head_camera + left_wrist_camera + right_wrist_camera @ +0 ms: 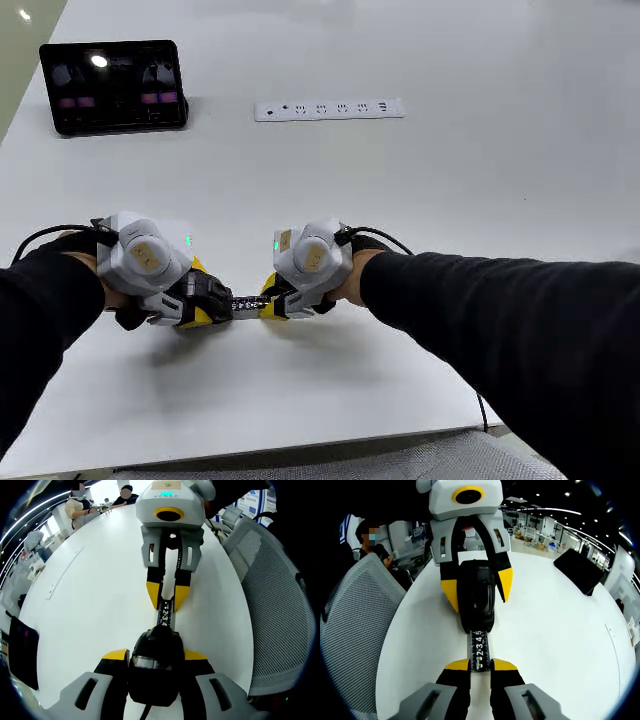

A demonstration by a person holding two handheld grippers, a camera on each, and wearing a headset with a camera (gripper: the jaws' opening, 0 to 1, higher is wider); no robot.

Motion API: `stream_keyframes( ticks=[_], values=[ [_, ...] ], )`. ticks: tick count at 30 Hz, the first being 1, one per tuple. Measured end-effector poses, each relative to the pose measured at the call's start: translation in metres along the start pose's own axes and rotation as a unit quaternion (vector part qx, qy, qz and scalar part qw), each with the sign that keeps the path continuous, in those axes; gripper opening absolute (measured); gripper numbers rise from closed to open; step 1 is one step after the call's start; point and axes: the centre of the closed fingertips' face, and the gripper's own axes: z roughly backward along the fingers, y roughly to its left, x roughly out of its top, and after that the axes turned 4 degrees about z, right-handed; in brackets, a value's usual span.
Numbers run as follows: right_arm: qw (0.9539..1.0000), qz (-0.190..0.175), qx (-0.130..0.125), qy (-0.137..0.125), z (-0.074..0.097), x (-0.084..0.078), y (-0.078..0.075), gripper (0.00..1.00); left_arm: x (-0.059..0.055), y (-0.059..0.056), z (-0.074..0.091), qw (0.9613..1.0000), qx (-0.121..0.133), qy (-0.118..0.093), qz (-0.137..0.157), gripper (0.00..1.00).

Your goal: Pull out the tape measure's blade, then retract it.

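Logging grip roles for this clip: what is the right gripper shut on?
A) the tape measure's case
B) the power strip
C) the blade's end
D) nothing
C: the right gripper has its jaws pinched on the end of the short exposed blade, while the left gripper holds the case.

My pale-grey, yellow-tipped left gripper (200, 305) and its twin, the right gripper (270, 300), look alike. Each has a rounded grey plastic shell, slotted grey arms and black jaws capped with yellow wedges. Each shell has a small green light (188, 241) and a tan oval patch (145, 255). A thin black cable (40, 235) loops from behind each one. I wear long black sleeves (500, 310) down to the wrists.
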Motion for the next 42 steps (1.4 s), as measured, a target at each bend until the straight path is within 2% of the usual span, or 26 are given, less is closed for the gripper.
stream_keyframes(
  ticks=[42],
  values=[
    [1.0000, -0.004, 0.001, 0.009, 0.015, -0.022, -0.001, 0.11, 0.000, -0.002, 0.000, 1.0000, 0.005, -0.001, 0.003, 0.33]
  ],
)
